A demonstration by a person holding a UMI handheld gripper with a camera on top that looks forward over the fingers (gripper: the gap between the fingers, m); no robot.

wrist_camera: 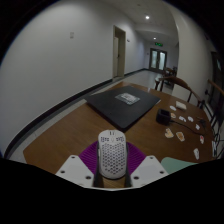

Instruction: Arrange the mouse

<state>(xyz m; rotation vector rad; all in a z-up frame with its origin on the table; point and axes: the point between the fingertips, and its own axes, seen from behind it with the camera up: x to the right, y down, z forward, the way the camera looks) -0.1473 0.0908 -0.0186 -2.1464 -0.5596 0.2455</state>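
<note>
mouse first: one white, rounded plastic mouse (112,156) with a honeycomb of small holes across its shell stands between the two fingers of the gripper (112,172), its shell meeting both purple pads (91,154), so the fingers are closed narrowly on it and hold it. the mouse sits at the near end of a brown wooden table (70,140). beyond the mouse, toward the middle of the table, lies one large flat black rectangular mat (128,103) with a small white label on it. right of the mat, one small dark block-shaped thing (163,117) stands, and several small white cards (183,125) lie scattered beside it; i cannot count them exactly. bare wood stays open left of the mouse up to the table's curved edge. past the table, a grey floor (120,78) runs down a white-walled corridor to a door (158,59).
</note>
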